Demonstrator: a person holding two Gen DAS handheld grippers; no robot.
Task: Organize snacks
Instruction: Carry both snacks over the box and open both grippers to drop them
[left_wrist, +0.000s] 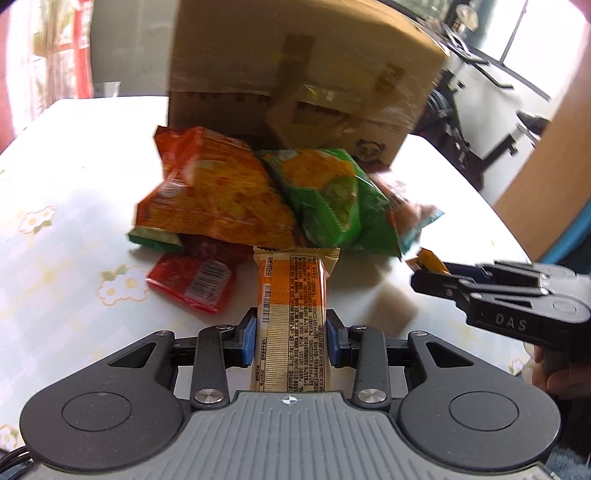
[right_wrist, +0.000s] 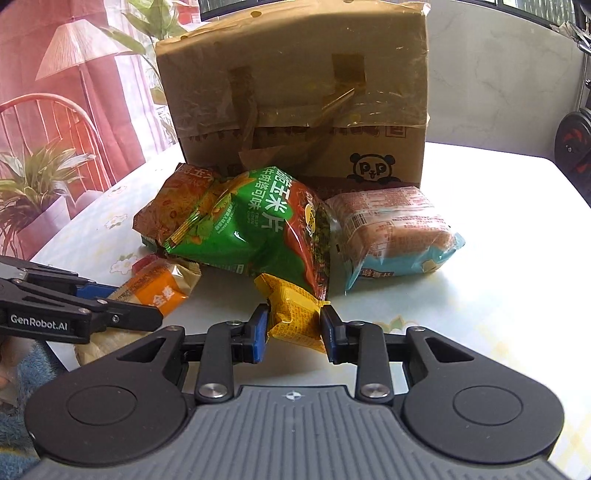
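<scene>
Left tool — blue pads closed on both sides of a long orange-and-cream snack bar, which points toward the snack pile. Right tool — pads pressed against a small yellow packet, its far end tucked under the green chip bag. Pile on the flowered worktop: orange chip bag, green bag, red packet, pink-and-blue bread pack, all in front of a taped cardboard box.
</scene>
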